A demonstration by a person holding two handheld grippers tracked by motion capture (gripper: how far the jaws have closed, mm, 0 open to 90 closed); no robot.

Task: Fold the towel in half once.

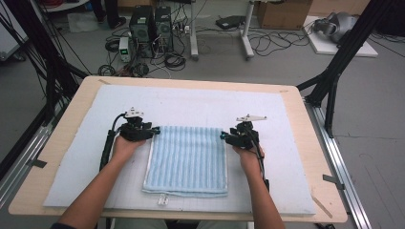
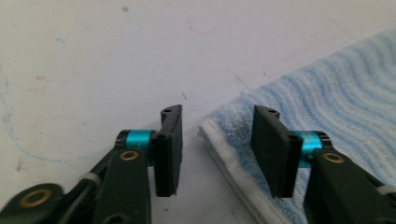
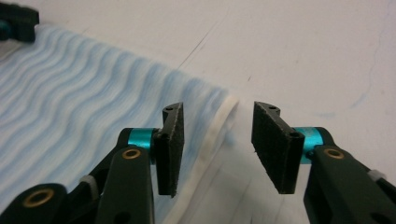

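Towel [image 1: 187, 160], folded, lies centre frame, long axis running toward the bottom edge. Left gripper [image 1: 154, 130] and right gripper [image 1: 223, 136] flank its upper corners, jaws apart, straddling the edges, unclamped.

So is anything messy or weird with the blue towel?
A little. The folded blue towel lies slightly crooked on the white mat, and a small white tag pokes out from its near edge. Nothing looks torn or spilled.
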